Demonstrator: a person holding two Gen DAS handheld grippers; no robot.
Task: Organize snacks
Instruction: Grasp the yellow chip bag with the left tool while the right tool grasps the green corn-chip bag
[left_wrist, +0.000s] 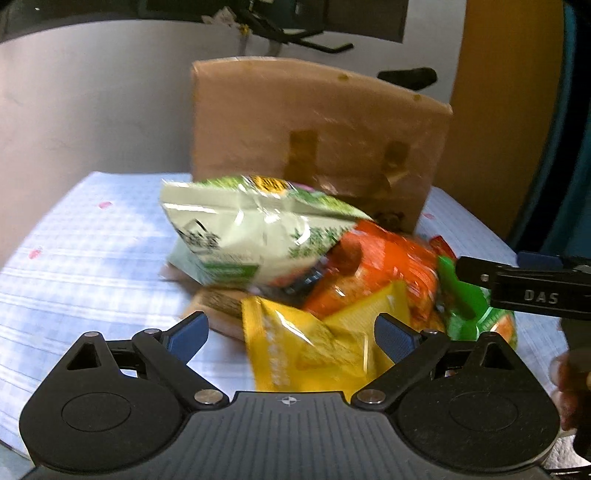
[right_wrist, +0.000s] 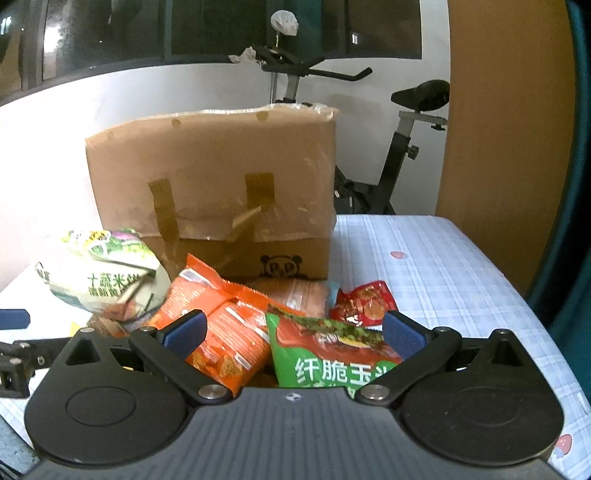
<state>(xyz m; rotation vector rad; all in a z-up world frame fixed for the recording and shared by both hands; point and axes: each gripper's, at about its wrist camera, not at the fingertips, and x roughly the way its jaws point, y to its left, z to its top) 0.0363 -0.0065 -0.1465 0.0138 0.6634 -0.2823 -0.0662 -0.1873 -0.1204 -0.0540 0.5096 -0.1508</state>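
We see a matt brown cardboard box (right_wrist: 210, 177) patched with glossy tape strips (right_wrist: 162, 206), standing on a counter (right_wrist: 443, 266) covered in soft checked cloth. In front of the box lie glossy, crinkled plastic snack packets (right_wrist: 229, 332), their film catching white glare. Each tool (left_wrist: 291, 332) (right_wrist: 293, 334) looks like matt black plastic with shiny metal pivot pins (right_wrist: 210, 392) and ribbed blue pads (right_wrist: 400, 336).

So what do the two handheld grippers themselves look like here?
Both match: the left gripper and right gripper have black ribbed bodies, round black hubs, silver pivot pins, black linkage arms and blue textured pads. White "DAS" lettering marks the right gripper's side. No cables or sleeves show.
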